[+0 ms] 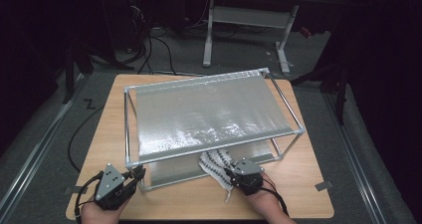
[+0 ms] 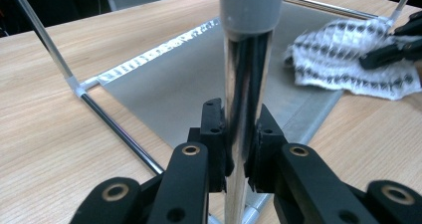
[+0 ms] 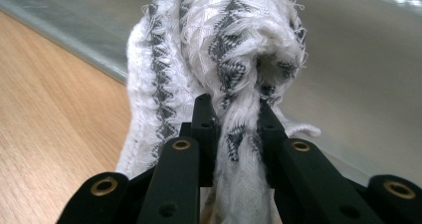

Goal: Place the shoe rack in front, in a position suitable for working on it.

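Close-up, left gripper clamping rack post, right gripper pinching cloth

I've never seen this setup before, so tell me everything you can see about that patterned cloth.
The cloth is white, loosely woven, with dark zigzag stripes and frayed edges. It lies bunched at the front edge of the rack's grey lower shelf, partly spilling onto the wooden table. The right gripper pinches a gathered fold of it.
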### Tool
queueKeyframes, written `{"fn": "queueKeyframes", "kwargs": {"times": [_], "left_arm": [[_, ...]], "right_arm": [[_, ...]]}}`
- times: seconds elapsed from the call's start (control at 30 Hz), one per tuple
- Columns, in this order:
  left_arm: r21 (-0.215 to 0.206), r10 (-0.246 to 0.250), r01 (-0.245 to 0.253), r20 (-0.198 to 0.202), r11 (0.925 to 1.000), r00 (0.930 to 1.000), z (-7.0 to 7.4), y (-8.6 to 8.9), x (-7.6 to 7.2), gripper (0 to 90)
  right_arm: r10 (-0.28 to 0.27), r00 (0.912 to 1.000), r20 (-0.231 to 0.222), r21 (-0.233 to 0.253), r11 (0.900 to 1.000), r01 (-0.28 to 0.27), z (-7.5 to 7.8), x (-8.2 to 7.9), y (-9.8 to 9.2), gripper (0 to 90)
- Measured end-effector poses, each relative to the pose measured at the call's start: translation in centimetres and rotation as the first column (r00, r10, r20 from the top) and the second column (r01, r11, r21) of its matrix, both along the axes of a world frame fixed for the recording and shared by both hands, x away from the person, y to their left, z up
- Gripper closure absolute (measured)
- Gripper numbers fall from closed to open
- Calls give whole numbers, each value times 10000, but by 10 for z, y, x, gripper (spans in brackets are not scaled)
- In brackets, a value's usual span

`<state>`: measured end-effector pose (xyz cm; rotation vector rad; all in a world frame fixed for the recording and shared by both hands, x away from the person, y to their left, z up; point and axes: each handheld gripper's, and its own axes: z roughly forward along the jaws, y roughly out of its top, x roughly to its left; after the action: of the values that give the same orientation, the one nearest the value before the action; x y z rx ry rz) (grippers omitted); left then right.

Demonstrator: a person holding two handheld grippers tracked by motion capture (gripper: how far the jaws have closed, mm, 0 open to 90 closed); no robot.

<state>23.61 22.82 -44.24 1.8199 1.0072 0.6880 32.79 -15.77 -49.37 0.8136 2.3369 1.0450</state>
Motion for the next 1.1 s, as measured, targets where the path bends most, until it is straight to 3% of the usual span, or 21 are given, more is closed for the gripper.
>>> {"fn": "queueKeyframes", "kwargs": {"times": [0.23,0.33,0.43,0.5,0.67,0.8,0.97,1.1], "left_arm": [[-110,-257,256,-96,9996,9996,0,5,11,801],[231,-522,523,-57,9984,9986,1,6,16,798],[-22,-585,586,91,9983,9982,-1,8,15,798],[-185,-540,542,97,9984,9985,-2,8,15,800],[-113,-565,567,197,9983,9982,-3,8,15,799],[-49,-568,569,246,9984,9981,-3,8,15,798],[99,-482,480,287,9988,9984,-2,6,14,796],[158,-495,490,295,9987,9983,-2,6,14,795]], "right_arm": [[-1034,9943,276,382,9940,1023,12,-5,-42,766],[-1577,9866,429,446,9868,1558,17,-7,-66,765],[-2301,9717,543,736,9714,2259,25,-6,-90,764],[-2845,9569,579,950,9558,2784,30,-4,-106,764],[-3617,9285,844,1373,9271,3487,42,-1,-127,763],[-3918,9103,1334,1703,9140,3684,57,-4,-135,763],[-4112,8926,1850,1942,9056,3770,70,-7,-139,764],[-4323,8684,2430,2162,8968,3860,82,-10,-141,765]]}}
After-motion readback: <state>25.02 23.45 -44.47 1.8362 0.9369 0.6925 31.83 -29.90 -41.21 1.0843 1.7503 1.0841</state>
